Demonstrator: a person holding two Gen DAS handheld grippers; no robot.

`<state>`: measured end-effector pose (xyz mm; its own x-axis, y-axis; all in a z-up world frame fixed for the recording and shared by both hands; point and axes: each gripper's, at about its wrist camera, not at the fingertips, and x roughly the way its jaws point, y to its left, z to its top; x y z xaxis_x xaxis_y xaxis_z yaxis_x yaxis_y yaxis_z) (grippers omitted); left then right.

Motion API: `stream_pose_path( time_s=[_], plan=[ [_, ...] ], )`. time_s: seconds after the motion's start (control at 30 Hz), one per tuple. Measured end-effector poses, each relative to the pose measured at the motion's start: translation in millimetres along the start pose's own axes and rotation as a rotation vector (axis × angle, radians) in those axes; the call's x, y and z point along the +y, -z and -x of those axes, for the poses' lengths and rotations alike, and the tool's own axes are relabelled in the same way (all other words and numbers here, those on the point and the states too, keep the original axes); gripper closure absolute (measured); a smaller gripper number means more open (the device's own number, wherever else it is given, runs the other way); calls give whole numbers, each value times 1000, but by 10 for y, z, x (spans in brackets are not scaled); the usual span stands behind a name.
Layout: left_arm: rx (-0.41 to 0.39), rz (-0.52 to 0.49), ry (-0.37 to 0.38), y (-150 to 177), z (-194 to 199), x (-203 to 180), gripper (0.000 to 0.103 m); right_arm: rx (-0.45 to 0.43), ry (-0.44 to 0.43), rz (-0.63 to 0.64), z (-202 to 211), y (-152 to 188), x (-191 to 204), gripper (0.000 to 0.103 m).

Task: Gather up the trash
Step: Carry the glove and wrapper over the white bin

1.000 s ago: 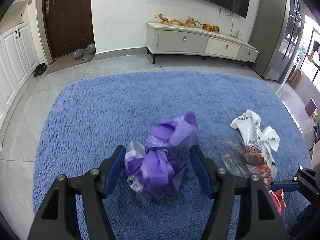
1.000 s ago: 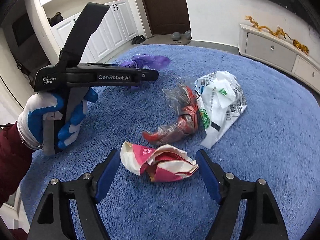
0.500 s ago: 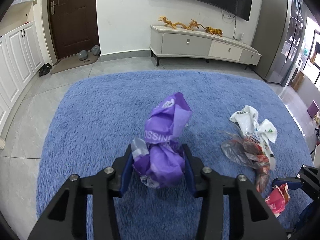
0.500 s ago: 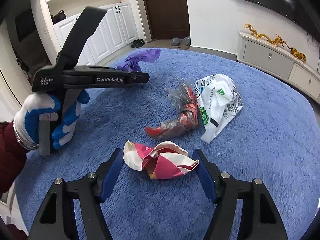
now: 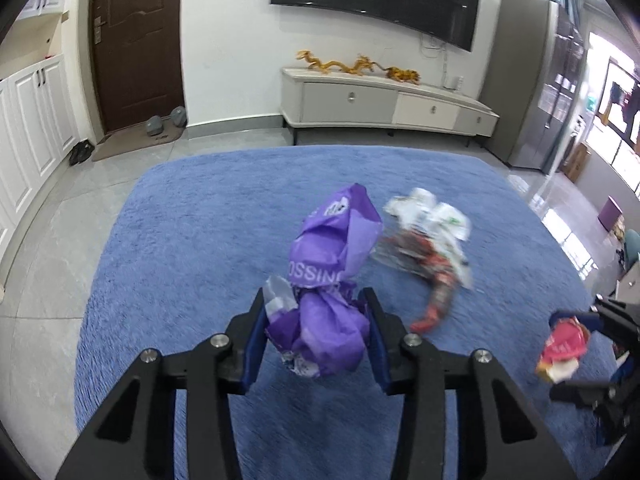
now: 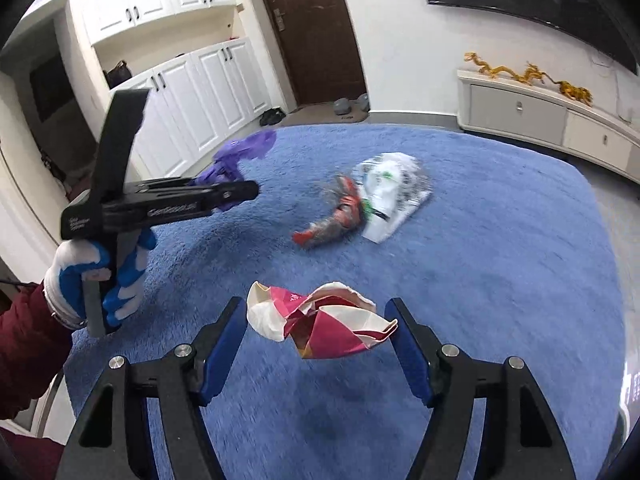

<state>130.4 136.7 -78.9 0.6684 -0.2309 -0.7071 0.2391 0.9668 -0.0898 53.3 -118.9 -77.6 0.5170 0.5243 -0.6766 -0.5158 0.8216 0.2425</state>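
Note:
My left gripper (image 5: pixel 316 320) is shut on a crumpled purple plastic bag (image 5: pixel 328 280) and holds it up above the blue rug (image 5: pixel 192 240); the bag also shows in the right wrist view (image 6: pixel 240 156). My right gripper (image 6: pixel 318 328) is shut on a crumpled red and white wrapper (image 6: pixel 320 328), lifted off the rug; it also shows at the right of the left wrist view (image 5: pixel 564 344). A white plastic bag (image 6: pixel 394 192) and a clear-and-red wrapper (image 6: pixel 332 224) lie together on the rug.
A low white TV cabinet (image 5: pixel 384 104) stands against the far wall under a TV. White cupboards (image 6: pixel 192 92) and a brown door (image 5: pixel 136 40) are at the left. Grey tile floor (image 5: pixel 52 220) surrounds the rug. A fridge (image 5: pixel 524 92) stands at the far right.
Both grippers have closed on their trash and lifted: the left raised the purple bag, the right picked the red and white wrapper up off the rug.

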Motion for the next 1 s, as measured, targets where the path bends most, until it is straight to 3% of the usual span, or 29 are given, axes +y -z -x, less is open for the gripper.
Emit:
stream_pose_path(
  time_s=[0.33, 0.6, 0.8, 1.0],
  plan=[
    [8, -104, 115, 94, 231, -701, 62, -112, 103, -172, 696, 293, -596, 34],
    [28, -206, 203, -99, 168, -1455, 62, -246, 210, -325, 1424, 596, -1170, 34],
    [56, -319, 294, -289, -27, -2318, 62, -310, 337, -418, 1920, 895, -1698, 34],
    [105, -440, 403, -424, -350, -3498, 62, -312, 468, -516, 2171, 1236, -2264, 34]
  ],
)
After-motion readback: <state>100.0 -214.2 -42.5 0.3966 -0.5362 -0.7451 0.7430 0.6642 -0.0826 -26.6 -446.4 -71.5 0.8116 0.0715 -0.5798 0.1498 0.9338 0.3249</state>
